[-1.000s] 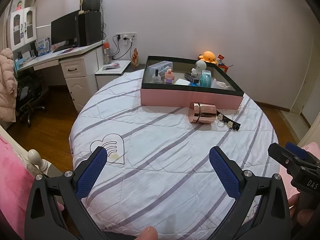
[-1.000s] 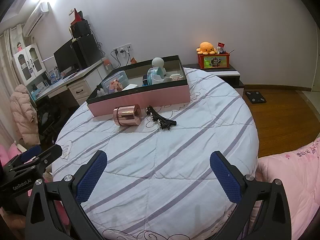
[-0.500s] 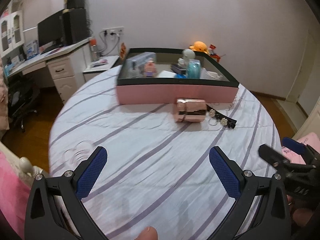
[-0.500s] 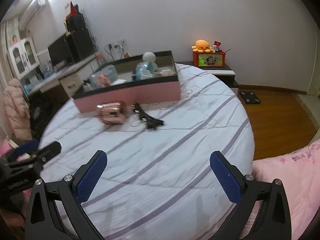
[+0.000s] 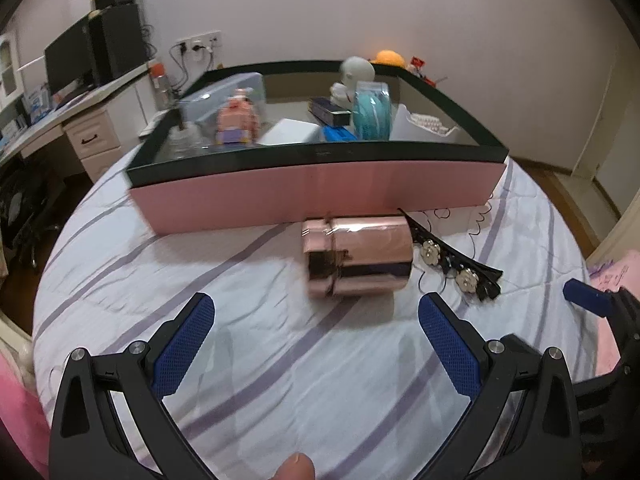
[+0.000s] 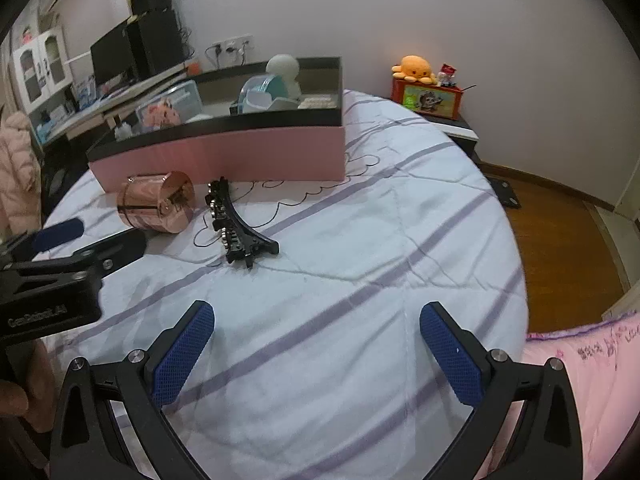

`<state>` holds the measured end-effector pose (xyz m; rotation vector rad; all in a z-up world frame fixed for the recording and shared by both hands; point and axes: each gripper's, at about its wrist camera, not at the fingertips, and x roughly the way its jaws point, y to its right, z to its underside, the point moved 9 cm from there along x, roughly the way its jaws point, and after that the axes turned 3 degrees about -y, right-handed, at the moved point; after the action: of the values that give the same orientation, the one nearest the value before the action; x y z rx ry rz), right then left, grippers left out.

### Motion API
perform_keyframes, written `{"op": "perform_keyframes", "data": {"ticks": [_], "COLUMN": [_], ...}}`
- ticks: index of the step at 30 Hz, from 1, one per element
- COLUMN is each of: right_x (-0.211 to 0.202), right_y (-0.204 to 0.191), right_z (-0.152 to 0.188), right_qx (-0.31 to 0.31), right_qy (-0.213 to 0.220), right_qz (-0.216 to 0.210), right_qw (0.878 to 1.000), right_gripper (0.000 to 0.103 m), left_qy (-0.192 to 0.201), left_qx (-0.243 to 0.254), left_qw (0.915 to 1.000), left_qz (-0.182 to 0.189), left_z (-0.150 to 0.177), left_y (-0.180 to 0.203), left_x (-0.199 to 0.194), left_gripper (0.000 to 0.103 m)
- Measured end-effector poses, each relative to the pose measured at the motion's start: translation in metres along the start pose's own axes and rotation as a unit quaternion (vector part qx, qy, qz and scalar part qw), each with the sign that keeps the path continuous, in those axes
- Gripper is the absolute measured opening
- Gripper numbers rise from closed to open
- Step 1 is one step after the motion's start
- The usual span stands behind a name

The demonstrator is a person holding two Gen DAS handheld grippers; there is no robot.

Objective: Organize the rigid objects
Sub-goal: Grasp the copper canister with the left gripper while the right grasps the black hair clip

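A rose-gold metal canister (image 5: 356, 256) (image 6: 157, 205) lies on its side on the striped bedcover, just in front of a pink box with a dark rim (image 5: 312, 194) (image 6: 224, 156). A black hair clip with flower studs (image 5: 452, 258) (image 6: 236, 224) lies right of the canister. My left gripper (image 5: 316, 344) is open, a short way in front of the canister, nothing between its blue pads. My right gripper (image 6: 316, 344) is also open and empty, further back and right of the clip. The box holds several items: a white figurine (image 5: 354, 80), a teal reel, a pink toy.
The round bed (image 6: 400, 220) drops to wooden floor (image 6: 560, 248) on the right. A nightstand with an orange plush (image 6: 416, 68) stands behind. A desk with monitor (image 5: 68, 64) is at the left. A pink quilt (image 6: 580, 360) lies at the right edge.
Both grippers have moved forward toward the box; the canister and clip now appear much nearer. My left gripper lines up with the canister. Both stayed open.
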<state>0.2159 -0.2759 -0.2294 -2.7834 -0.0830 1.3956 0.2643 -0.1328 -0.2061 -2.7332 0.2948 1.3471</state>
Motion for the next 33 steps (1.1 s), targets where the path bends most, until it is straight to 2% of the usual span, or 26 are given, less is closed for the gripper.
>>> {"op": "perform_keyframes", "data": {"ticks": [4, 7, 8, 10, 12, 14, 17, 18, 22, 23, 25, 27, 29, 33], "right_x": [0.009, 0.015, 0.02, 0.025, 0.028, 0.032, 0.039, 0.041, 0.047, 0.046, 0.042, 0.039, 0.036, 0.033], "right_y": [-0.007, -0.013, -0.015, -0.019, -0.025, -0.033, -0.045, -0.048, -0.058, -0.06, -0.063, -0.066, -0.067, -0.07], "right_z": [-0.011, -0.017, -0.019, -0.023, -0.028, -0.033, -0.04, -0.041, -0.048, -0.048, -0.047, -0.046, -0.043, -0.044], "right_qx": [-0.032, -0.057, -0.068, -0.082, -0.09, -0.099, -0.114, -0.114, -0.115, -0.117, -0.119, -0.125, -0.125, -0.111], "right_qy": [-0.009, -0.018, -0.027, -0.031, -0.03, -0.032, -0.035, -0.039, -0.041, -0.04, -0.038, -0.039, -0.039, -0.033], "right_qz": [-0.008, -0.015, -0.015, -0.012, -0.019, -0.026, -0.038, -0.041, -0.051, -0.053, -0.055, -0.055, -0.057, -0.078], "right_qw": [0.999, 0.998, 0.997, 0.996, 0.995, 0.994, 0.992, 0.992, 0.991, 0.991, 0.991, 0.99, 0.99, 0.99], "right_gripper": [0.103, 0.103, 0.103, 0.103, 0.103, 0.103, 0.101, 0.095, 0.086, 0.079, 0.058, 0.028, 0.02, 0.019], "left_qy": [-0.008, -0.017, -0.024, -0.027, -0.02, -0.017, -0.015, -0.015, -0.01, -0.009, -0.008, -0.009, -0.008, -0.007], "left_qx": [0.008, -0.006, -0.016, -0.029, -0.029, -0.031, -0.031, -0.032, -0.038, -0.041, -0.044, -0.047, -0.048, -0.05], "left_qw": [0.9999, 0.9998, 0.9996, 0.9991, 0.9993, 0.9993, 0.9992, 0.9991, 0.9989, 0.9988, 0.9987, 0.9986, 0.9985, 0.9984], "left_qz": [-0.004, -0.001, 0.005, 0.015, 0.014, 0.013, 0.019, 0.022, 0.026, 0.024, 0.022, 0.024, 0.025, 0.026], "left_z": [-0.012, -0.018, -0.018, -0.017, -0.016, -0.014, -0.012, -0.012, -0.01, -0.009, -0.007, -0.003, -0.001, 0.004], "left_y": [0.006, 0.0, -0.004, -0.009, -0.013, -0.018, -0.026, -0.028, -0.038, -0.041, -0.046, -0.048, -0.049, -0.052], "left_x": [0.015, 0.025, 0.029, 0.03, 0.028, 0.025, 0.021, 0.02, 0.015, 0.013, 0.012, 0.01, 0.007, 0.002], "left_gripper": [0.103, 0.102, 0.095, 0.089, 0.079, 0.066, 0.056, 0.056, 0.056, 0.056, 0.056, 0.056, 0.056, 0.056]}}
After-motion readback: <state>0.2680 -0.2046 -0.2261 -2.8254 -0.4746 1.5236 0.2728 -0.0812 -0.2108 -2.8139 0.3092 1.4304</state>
